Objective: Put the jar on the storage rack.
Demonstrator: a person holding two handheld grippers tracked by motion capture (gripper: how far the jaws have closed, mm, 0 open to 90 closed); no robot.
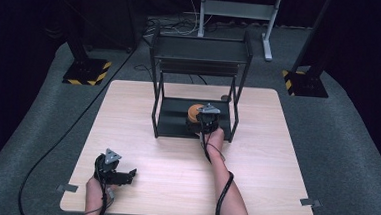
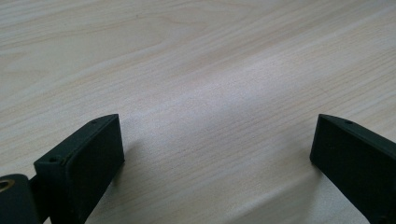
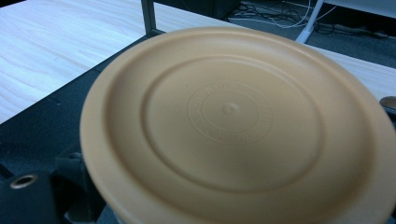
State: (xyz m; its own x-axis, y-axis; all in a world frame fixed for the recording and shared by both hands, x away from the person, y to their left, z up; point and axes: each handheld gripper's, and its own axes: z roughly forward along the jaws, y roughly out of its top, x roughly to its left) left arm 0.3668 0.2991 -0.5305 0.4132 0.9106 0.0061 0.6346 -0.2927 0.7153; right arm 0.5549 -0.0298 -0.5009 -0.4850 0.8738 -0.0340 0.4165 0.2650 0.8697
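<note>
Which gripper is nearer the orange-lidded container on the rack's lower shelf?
Right. The right gripper is at the orange-lidded container on the black rack's lower shelf. The left gripper rests open near the table's front-left corner.

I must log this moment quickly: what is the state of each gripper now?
Left gripper: jaws wide open, holding nothing, just above the table.
Right gripper: at the orange lid on the rack's lower shelf; open or closed cannot be told.

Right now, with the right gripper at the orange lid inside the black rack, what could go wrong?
The orange-lidded container sits low in the black rack, so lifting it might knock the upper shelf. The right gripper has its jaws hidden under the lid, so the grip is unconfirmed and it might slip.
</note>
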